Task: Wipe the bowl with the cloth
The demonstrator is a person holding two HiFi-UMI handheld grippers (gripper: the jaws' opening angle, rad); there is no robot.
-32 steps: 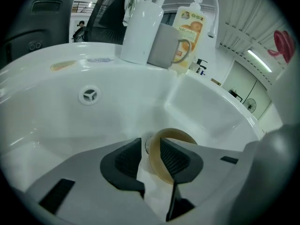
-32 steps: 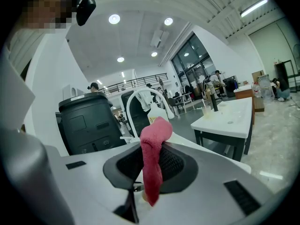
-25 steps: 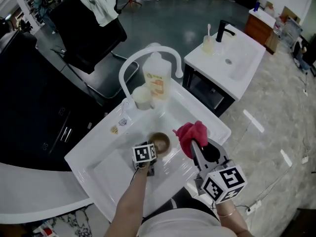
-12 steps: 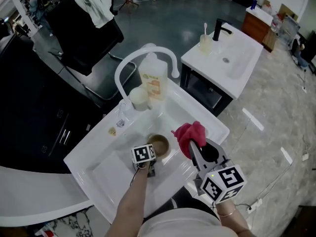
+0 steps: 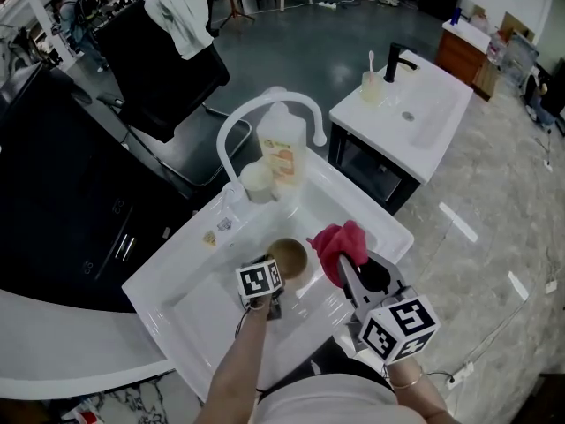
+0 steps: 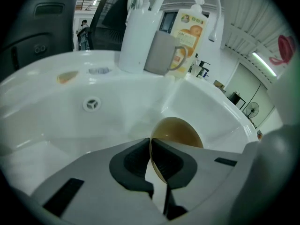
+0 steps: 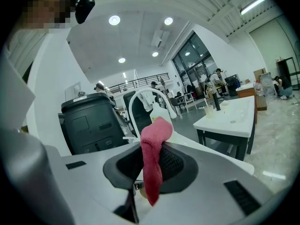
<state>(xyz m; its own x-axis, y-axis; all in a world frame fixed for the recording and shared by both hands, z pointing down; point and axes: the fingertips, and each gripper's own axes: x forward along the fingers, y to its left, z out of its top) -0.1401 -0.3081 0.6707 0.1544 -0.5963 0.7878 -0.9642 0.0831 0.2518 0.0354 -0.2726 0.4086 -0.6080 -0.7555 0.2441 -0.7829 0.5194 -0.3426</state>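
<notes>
A small brown bowl [image 5: 288,255] sits in the white sink [image 5: 190,300]. My left gripper [image 5: 274,278] is at the bowl's near rim. In the left gripper view its jaws are closing on the thin rim of the bowl [image 6: 180,131], and the dark pads [image 6: 133,161] press it from both sides. My right gripper [image 5: 350,264] hovers just right of the bowl, over the sink's right edge. It is shut on a red cloth [image 5: 341,242]. In the right gripper view the cloth [image 7: 152,156] hangs bunched between the pads.
A white arched faucet [image 5: 265,104], an orange-labelled soap bottle [image 5: 284,148] and a white cup [image 5: 258,179] stand at the sink's far edge. The drain [image 6: 92,104] lies left of the bowl. A second white washstand [image 5: 415,104] is at the upper right, a black chair [image 5: 159,60] at the upper left.
The head view has shifted a little. Both grippers keep their places, the left at the bowl's near rim and the right holding the red cloth beside it.
</notes>
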